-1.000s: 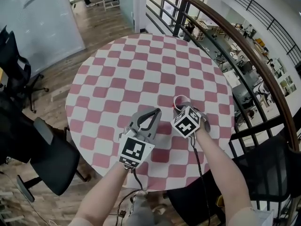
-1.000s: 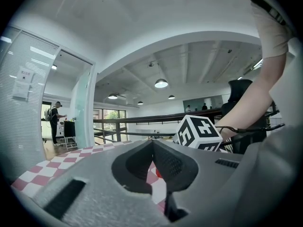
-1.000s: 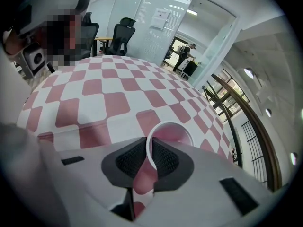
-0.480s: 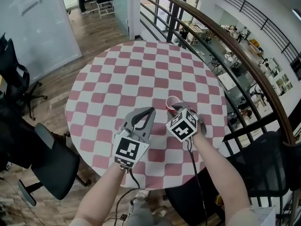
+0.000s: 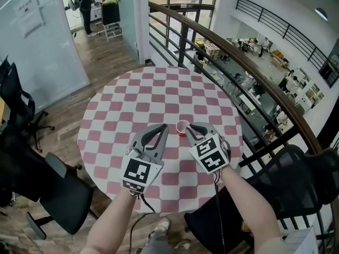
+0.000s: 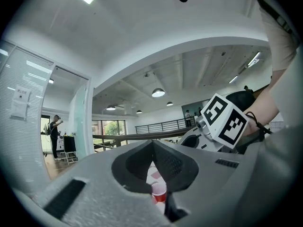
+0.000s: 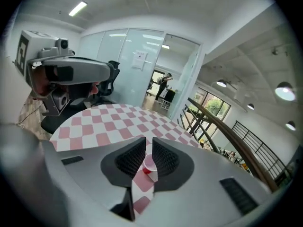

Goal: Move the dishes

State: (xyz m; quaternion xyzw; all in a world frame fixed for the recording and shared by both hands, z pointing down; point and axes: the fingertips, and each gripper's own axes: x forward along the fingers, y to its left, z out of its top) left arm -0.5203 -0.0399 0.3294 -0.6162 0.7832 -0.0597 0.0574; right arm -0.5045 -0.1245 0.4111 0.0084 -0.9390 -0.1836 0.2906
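Jaws on the left gripper [image 5: 162, 126] are pinched together on nothing. The right gripper [image 5: 197, 128] has its jaws a crack apart; they've just been closing, with nothing caught between them. The red cup [image 5: 182, 127] stands upright on the bench [image 5: 159, 91], mouth up, long axis vertical, between the two grippers' tips in the head view. The bench is round, pink and white checks. Wood floor [image 5: 100, 62], black office chair [image 5: 66, 194], curved railing [image 5: 249, 63]. The paper [image 5: 30, 17] on the glass wall is too small to read.
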